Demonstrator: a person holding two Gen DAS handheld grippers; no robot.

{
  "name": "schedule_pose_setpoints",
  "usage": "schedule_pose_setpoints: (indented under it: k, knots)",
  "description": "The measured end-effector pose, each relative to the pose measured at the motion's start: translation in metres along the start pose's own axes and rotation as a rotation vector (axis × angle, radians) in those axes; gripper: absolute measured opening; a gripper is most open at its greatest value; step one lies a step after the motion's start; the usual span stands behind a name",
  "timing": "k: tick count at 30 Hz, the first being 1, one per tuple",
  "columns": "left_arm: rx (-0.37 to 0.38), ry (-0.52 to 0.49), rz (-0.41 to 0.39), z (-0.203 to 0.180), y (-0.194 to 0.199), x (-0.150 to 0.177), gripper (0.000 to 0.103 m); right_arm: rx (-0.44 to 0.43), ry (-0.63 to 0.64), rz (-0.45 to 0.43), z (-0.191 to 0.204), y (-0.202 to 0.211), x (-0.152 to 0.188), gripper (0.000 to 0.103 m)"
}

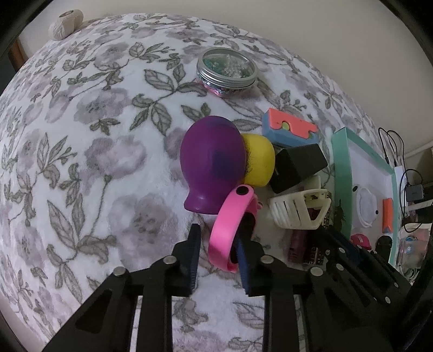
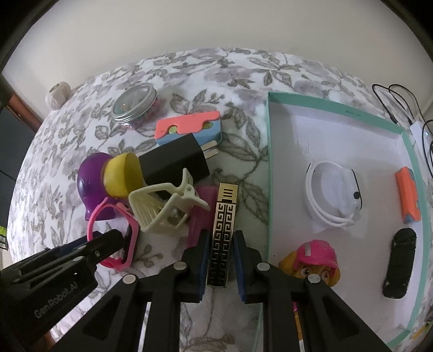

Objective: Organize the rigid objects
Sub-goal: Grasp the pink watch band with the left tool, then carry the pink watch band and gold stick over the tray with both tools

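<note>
A pile of small objects lies on the floral blanket [image 1: 94,162]: a purple and yellow toy [image 1: 211,162], a black charger [image 1: 296,165], a cream hair claw [image 1: 297,211], a pink wristband [image 1: 230,230]. My left gripper [image 1: 220,260] is open, with one side of the wristband between its fingers. My right gripper [image 2: 220,257] is open around the near end of a gold and black patterned bar [image 2: 223,232], with a small gap on each side. The teal-rimmed white box [image 2: 270,162] lies to the right.
The box holds a white wristband [image 2: 333,197], an orange block [image 2: 407,195], a black toy car [image 2: 400,270] and a pink puppy figure [image 2: 314,262]. A bead tin [image 1: 227,70], an orange and blue puzzle block [image 1: 289,130], a yarn ball [image 1: 65,23] and cables [image 2: 400,105] lie around.
</note>
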State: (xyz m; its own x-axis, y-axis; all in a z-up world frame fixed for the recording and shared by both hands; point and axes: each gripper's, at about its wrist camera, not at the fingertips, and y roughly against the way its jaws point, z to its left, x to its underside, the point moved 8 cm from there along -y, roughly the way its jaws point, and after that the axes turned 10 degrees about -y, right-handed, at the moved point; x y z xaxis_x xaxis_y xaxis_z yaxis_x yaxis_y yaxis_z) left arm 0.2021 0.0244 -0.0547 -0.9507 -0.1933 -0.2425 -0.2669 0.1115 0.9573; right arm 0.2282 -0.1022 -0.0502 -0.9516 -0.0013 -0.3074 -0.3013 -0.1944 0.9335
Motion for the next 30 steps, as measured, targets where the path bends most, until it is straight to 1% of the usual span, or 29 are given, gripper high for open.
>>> schedule_pose_setpoints:
  k: [2, 4, 6, 11, 16, 19, 25, 28, 30]
  knots:
    - [-0.003, -0.003, -0.003, 0.001, 0.000, -0.001, 0.020, -0.006, -0.007, -0.004, -0.001, 0.000, 0.000, 0.018]
    - [-0.006, -0.009, -0.003, 0.000, 0.000, 0.001, 0.019, -0.010, -0.012, -0.008, -0.001, -0.001, 0.000, 0.018]
    - [-0.005, -0.014, -0.003, -0.001, 0.000, 0.001, 0.015, -0.017, -0.022, -0.012, -0.001, -0.001, 0.000, 0.018]
    - [-0.006, -0.027, -0.014, -0.002, 0.002, 0.000, 0.014, -0.025, -0.029, -0.003, -0.003, 0.001, -0.001, 0.017]
    - [0.011, -0.038, -0.028, -0.003, 0.013, -0.003, 0.014, -0.039, -0.031, 0.004, -0.005, 0.006, -0.002, 0.017]
    - [0.007, -0.040, -0.054, -0.002, 0.024, -0.008, 0.014, -0.063, -0.041, 0.002, -0.007, 0.014, -0.005, 0.017]
    - [0.010, -0.045, -0.107, -0.003, 0.048, -0.015, 0.014, -0.092, -0.048, -0.031, -0.009, 0.035, -0.013, 0.017]
    - [0.011, -0.051, -0.160, -0.006, 0.068, -0.023, 0.014, -0.120, -0.058, -0.062, -0.010, 0.051, -0.019, 0.017]
    - [0.021, -0.058, -0.215, -0.010, 0.089, -0.028, 0.014, -0.141, -0.069, -0.095, -0.013, 0.066, -0.027, 0.017]
